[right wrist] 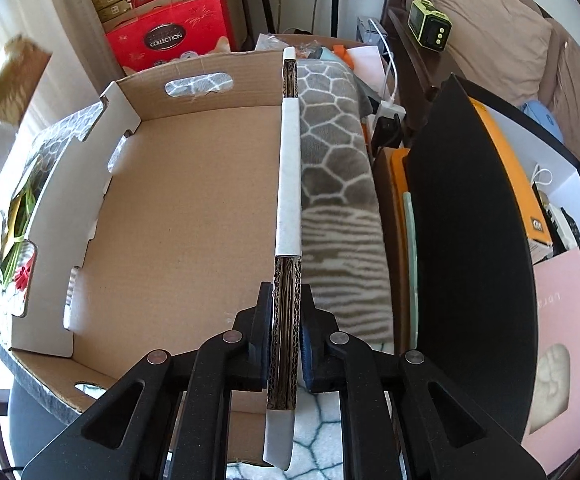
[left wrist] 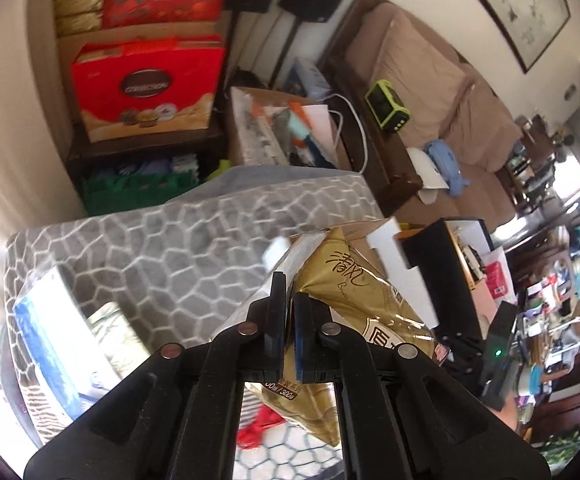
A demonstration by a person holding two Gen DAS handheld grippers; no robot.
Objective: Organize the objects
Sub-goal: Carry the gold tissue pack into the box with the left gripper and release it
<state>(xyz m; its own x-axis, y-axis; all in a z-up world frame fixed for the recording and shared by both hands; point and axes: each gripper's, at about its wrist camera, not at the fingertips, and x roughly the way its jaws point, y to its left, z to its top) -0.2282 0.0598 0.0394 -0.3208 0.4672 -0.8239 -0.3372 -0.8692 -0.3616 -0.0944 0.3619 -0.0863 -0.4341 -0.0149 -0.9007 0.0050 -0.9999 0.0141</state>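
Over the grey blanket [left wrist: 162,240], left tongs [left wrist: 286,316] pinch a gold packet [left wrist: 361,292], right tongs [right wrist: 286,320] clamp the cardboard box [right wrist: 186,208] wall.

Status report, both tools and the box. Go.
Left tool shut on gold tissue pack, lifted over grey blanket. Right tool shut on cardboard box wall. Box interior bare, nothing blocking.

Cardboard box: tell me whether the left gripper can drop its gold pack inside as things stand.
Probably yes. The cardboard box is open on top with a bare floor, and the right gripper grips only its wall. The left gripper holds the gold pack aloft.
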